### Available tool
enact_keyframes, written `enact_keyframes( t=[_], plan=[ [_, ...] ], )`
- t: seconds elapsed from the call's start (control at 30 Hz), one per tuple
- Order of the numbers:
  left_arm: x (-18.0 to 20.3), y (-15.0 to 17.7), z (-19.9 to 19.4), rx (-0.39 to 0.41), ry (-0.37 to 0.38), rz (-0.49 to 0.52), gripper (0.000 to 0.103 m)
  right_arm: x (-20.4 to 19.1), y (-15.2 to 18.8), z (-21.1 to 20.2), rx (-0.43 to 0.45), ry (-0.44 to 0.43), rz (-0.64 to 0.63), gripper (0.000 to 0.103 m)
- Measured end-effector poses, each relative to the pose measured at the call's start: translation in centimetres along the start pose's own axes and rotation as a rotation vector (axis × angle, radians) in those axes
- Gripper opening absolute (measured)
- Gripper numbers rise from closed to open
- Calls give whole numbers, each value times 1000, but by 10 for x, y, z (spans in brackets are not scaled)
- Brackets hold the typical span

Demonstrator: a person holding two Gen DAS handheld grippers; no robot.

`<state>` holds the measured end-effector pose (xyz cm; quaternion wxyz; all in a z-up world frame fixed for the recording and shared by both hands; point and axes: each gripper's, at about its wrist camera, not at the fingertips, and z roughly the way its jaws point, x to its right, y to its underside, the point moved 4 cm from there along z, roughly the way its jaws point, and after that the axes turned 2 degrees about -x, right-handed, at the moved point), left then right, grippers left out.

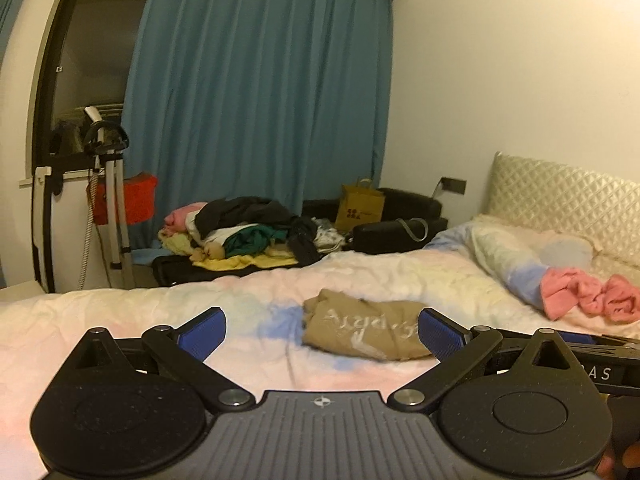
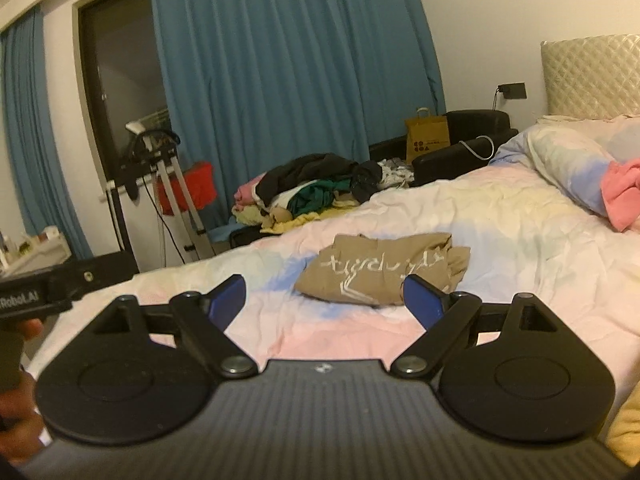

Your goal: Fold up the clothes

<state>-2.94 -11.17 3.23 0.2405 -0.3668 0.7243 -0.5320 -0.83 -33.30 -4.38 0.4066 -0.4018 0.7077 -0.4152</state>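
With both grippers [image 1: 322, 330] [image 2: 325, 300] wide open and empty, the tan shirt [image 2: 384, 270] wants pinching at separate edges.

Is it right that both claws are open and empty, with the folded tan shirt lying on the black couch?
Not quite. Both wrist views show the folded tan shirt lying on the bed, not the couch. The left claw and right claw are open and empty.
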Motion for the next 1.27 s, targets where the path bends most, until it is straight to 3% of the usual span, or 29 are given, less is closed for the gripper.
enact_keyframes(
  t=[0.5,1.27],
  plan=[
    [-20,39,24,-70,-36,-40,103,-12,26,18,31,58,-58,87],
    [-18,39,23,-73,-58,-23,103,-7,31,19,-11,60,-16,87]
  ],
)
